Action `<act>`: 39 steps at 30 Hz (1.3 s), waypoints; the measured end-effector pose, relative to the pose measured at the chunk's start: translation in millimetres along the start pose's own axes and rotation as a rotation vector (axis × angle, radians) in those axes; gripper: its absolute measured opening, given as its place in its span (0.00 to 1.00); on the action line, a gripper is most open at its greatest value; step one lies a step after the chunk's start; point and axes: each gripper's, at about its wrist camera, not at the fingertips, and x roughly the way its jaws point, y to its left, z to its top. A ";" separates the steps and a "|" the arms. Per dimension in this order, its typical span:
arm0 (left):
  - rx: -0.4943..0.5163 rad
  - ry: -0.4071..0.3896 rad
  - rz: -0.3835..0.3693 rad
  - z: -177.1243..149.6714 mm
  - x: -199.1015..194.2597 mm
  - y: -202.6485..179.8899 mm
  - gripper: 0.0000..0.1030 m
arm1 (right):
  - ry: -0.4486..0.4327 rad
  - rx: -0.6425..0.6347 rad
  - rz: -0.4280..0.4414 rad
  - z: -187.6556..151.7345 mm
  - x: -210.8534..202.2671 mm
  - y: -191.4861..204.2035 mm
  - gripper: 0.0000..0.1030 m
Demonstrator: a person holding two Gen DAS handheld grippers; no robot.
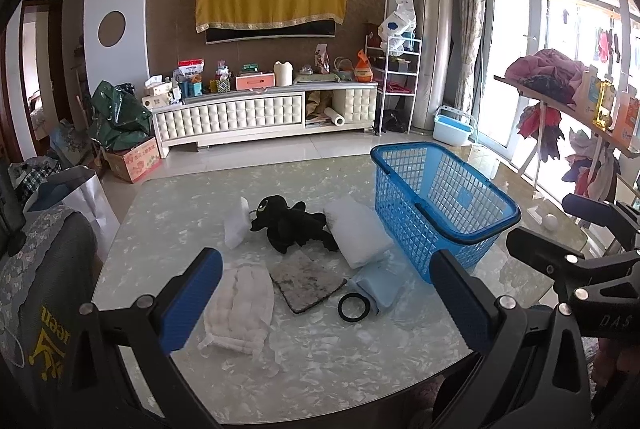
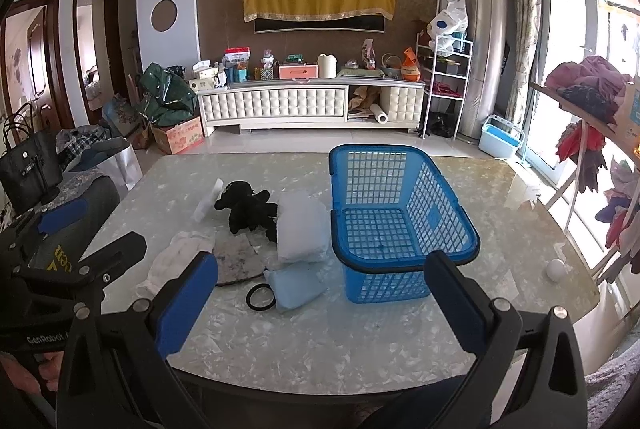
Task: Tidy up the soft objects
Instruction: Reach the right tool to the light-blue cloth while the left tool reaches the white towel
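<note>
Both grippers hang above the near edge of the table (image 2: pixel 360 349), side by side and empty. The left gripper (image 1: pixel 320 293) has its blue-padded fingers spread wide apart with nothing between them, and the right gripper (image 2: pixel 324 293) is spread the same way, so neither has taken hold of anything yet. The soft things lie in a loose cluster on the table to the left of the blue basket (image 2: pixel 400 225): a black plush toy (image 1: pixel 292 225) in the middle, a small white pad (image 1: pixel 236 225) touching its head side, a white pillow-like bundle (image 1: pixel 358 233) on its other side and just beside the basket wall, a folded white cloth (image 1: pixel 240 305) nearest the left gripper, a flat grey mat (image 1: pixel 306 281) next to that, and a pale blue packet (image 1: pixel 378 283) near the basket's front corner. A black ring (image 1: pixel 354 307) lies against the blue packet; whether it is soft cannot be told. A small white ball (image 2: pixel 556 269) sits well apart on the far right of the table. The basket stands upright and open with nothing in it, which suggests sorting has not begun and that it is meant to receive the items. The left gripper is lined up roughly with the white cloth and the mat, the right one closer to the blue packet and the basket, likely so that each can work its own side.
</note>
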 end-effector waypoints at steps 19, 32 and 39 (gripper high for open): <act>-0.086 0.254 0.022 -19.7 58.0 79.8 1.00 | 0.192 -0.053 0.080 -0.6 58.8 18.8 1.00; -0.076 0.416 -0.004 -52.7 93.2 110.4 1.00 | 0.330 -0.139 0.169 -7.8 94.5 48.3 0.92; -0.062 0.511 -0.040 -68.4 122.2 124.5 1.00 | 0.433 -0.144 0.172 -18.6 119.4 49.4 0.88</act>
